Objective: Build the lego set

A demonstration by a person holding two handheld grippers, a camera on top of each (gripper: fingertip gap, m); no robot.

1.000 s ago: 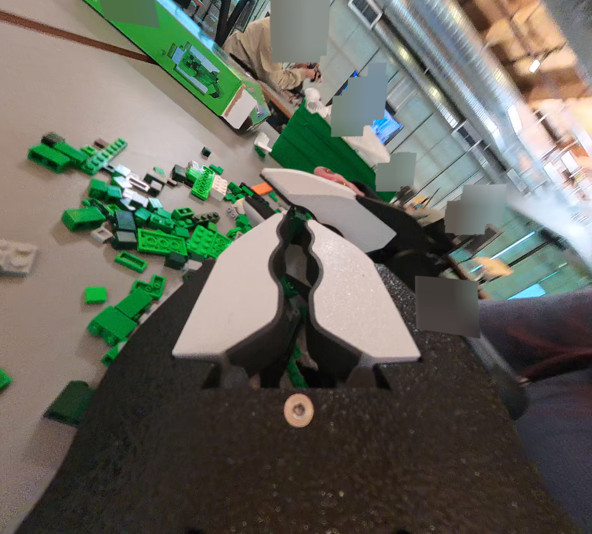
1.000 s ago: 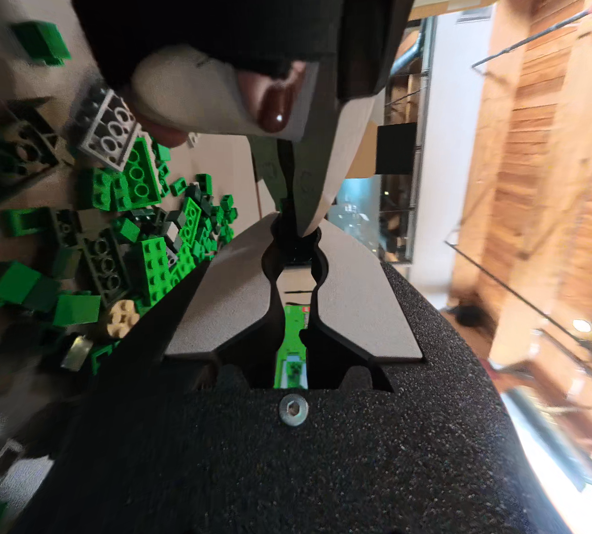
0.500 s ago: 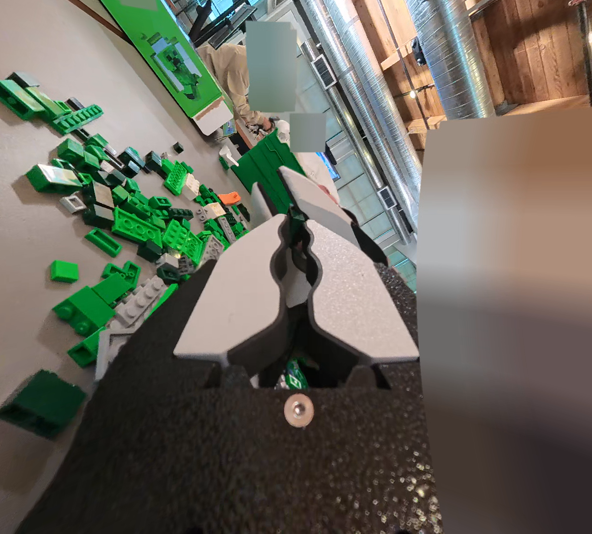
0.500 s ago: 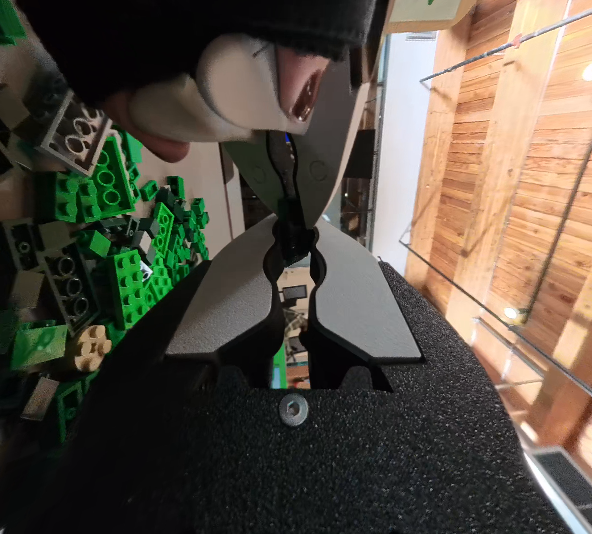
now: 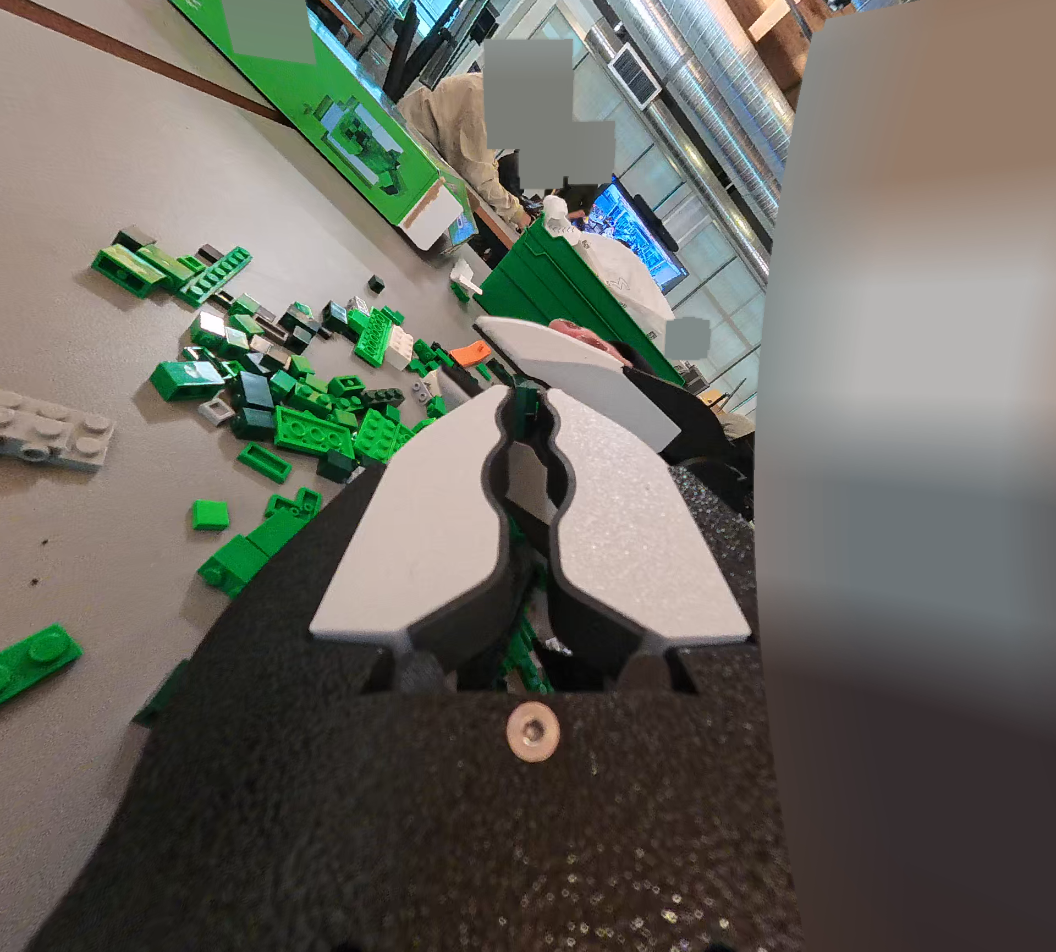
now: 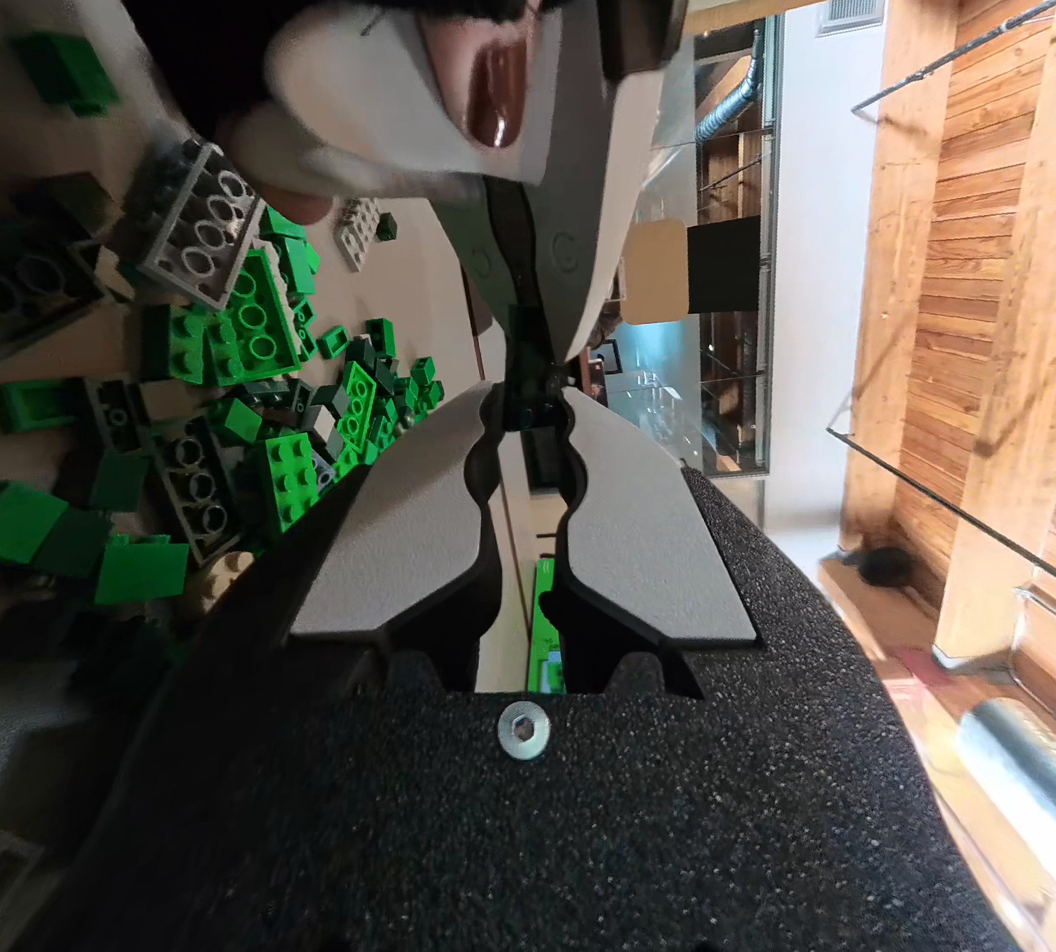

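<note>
Both tools are lifted above the table (image 5: 103, 136) and meet tip to tip in the air. The left gripper (image 5: 526, 404) is closed on a small dark green piece (image 5: 524, 402), which sticks out only a little past its tips. The right gripper (image 6: 528, 404) is also closed, on a dark green piece (image 6: 528, 399) of its own or perhaps on the same one; from these views I cannot tell if there are two pieces or one already joined. The important relation is this: the piece lies straight ahead of each gripper, exactly between the two pairs of tips, and its long side seems to run along the line from one tool to the other. So I think the coming move is a push of the two tools toward each other along this line, not sideways.

The two tools are not parallel. In the right wrist view the left one comes down from above, steep, with the person's hand (image 6: 400, 84) around it. In the left wrist view the right one enters from the upper right, tilted.

The loose bricks (image 5: 297, 410) lie below on the table, well apart from both tips, and the green box (image 5: 343, 124) stands farther back.
</note>
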